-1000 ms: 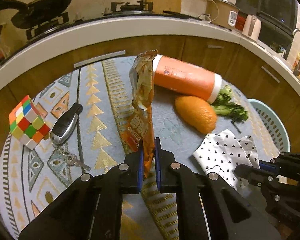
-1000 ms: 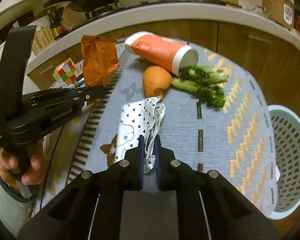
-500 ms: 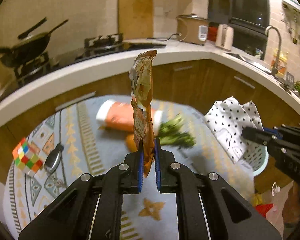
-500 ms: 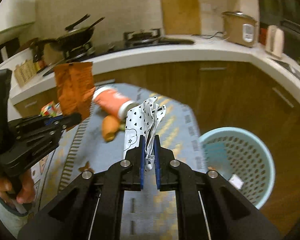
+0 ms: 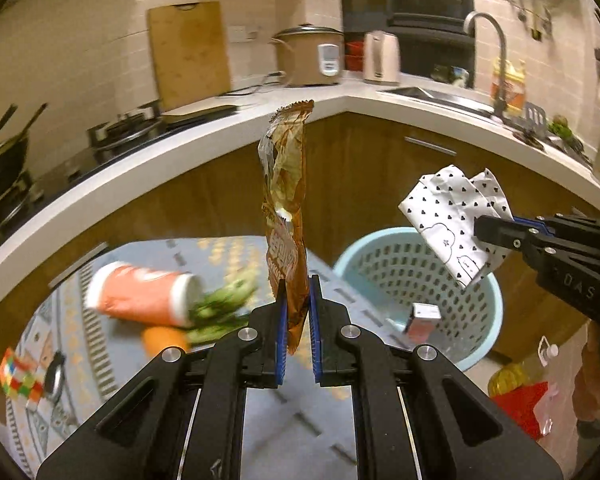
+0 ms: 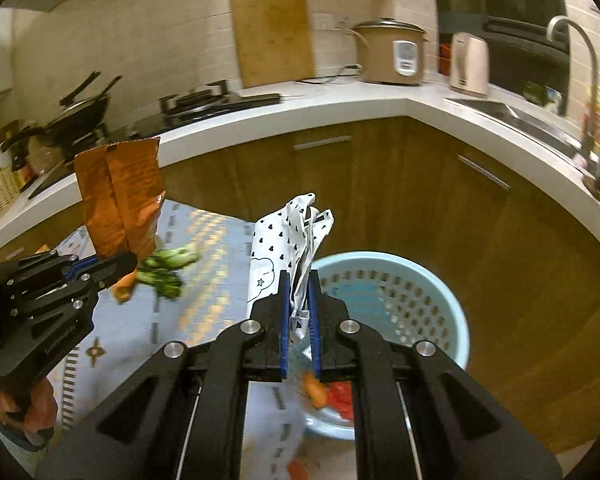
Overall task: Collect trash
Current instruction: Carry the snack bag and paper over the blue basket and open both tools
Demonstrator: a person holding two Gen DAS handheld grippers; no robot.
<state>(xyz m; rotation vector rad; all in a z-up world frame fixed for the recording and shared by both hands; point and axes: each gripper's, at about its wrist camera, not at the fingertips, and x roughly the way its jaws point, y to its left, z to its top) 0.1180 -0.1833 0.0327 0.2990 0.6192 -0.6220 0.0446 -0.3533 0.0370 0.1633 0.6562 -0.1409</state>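
My left gripper (image 5: 297, 312) is shut on an orange snack wrapper (image 5: 286, 208), held upright in the air above the table's right end; the wrapper also shows in the right wrist view (image 6: 118, 196). My right gripper (image 6: 299, 300) is shut on a white paper with black hearts (image 6: 286, 248), held in the air over the near rim of a light blue perforated basket (image 6: 412, 292). In the left wrist view the paper (image 5: 456, 216) hangs over the basket (image 5: 384, 264), which holds a small box (image 5: 422, 318).
On the patterned tablecloth (image 5: 100, 360) lie an orange and white bottle (image 5: 140, 298), green vegetables (image 5: 220, 308), an orange (image 5: 164, 340), a Rubik's cube (image 5: 18, 376) and a car key (image 5: 54, 376). A wooden cabinet and white counter (image 5: 380, 100) curve behind. Bags (image 5: 520, 396) sit on the floor.
Both grippers have lifted their pieces off the table and swung right toward the basket. The heart paper now hangs over the basket's edge.
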